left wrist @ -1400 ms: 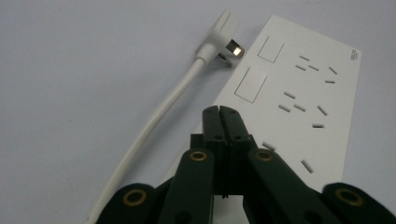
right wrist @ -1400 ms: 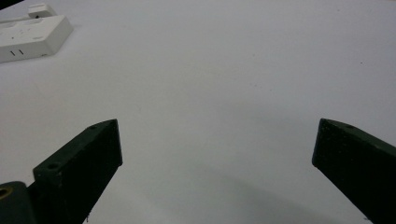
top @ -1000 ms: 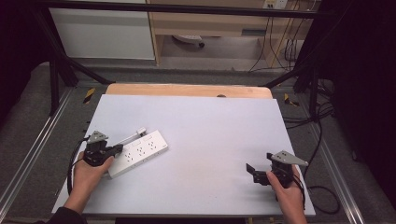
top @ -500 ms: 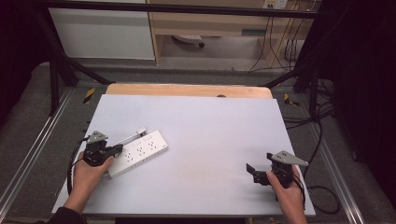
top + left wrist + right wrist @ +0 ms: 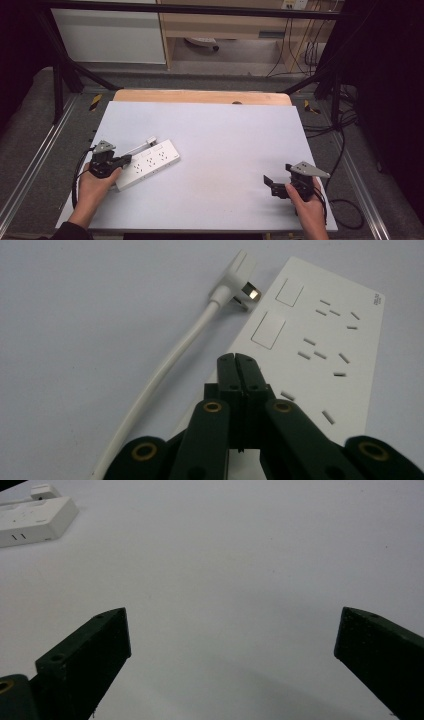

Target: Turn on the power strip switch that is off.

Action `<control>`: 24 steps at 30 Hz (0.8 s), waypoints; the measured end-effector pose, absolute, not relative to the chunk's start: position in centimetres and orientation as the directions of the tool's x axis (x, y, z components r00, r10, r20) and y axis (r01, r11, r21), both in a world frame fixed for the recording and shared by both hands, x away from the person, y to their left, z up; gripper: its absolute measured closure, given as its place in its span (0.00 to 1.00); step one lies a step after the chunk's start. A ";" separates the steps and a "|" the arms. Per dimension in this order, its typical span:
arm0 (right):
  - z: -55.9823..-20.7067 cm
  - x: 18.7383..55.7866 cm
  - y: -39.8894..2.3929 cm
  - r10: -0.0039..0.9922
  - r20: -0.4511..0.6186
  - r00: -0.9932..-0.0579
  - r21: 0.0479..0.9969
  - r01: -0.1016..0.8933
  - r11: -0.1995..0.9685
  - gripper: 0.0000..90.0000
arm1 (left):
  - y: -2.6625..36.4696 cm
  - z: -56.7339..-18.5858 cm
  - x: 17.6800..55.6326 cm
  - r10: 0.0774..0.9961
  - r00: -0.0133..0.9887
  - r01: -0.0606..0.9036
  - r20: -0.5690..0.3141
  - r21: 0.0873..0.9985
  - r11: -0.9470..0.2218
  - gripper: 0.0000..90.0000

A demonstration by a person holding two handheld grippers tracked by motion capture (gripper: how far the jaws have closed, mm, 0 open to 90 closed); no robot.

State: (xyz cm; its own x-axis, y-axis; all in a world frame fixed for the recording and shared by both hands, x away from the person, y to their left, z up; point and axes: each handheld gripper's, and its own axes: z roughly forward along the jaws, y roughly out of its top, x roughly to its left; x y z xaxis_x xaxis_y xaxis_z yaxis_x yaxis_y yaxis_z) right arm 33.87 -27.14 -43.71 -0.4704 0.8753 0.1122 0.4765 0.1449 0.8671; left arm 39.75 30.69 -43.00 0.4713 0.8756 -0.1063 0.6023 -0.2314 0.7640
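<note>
A white power strip (image 5: 149,162) lies flat and slantwise at the table's near-left, its plug (image 5: 239,277) alongside.

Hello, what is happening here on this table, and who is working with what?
A person sits at a white table with a gripper in each hand. The left gripper, jaws shut on nothing, hovers over the near end of a white power strip. The strip's cable and plug lie beside it, unplugged. The right gripper waits far off with open jaws above bare table. Nothing is gripped yet.
</note>
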 end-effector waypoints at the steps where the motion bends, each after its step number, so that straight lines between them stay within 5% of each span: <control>1: -43.7 33.9 -27.1 0.875 0.112 -0.470 0.867 0.476 0.145 0.02 | 30.7 -43.0 39.8 0.875 0.471 0.603 -0.107 0.764 -0.231 1.00; 24: -43.7 33.9 -27.1 0.875 0.114 -0.471 0.866 0.478 0.145 0.02 | 31.0 -43.2 39.8 0.882 0.459 0.612 -0.104 0.757 -0.229 1.00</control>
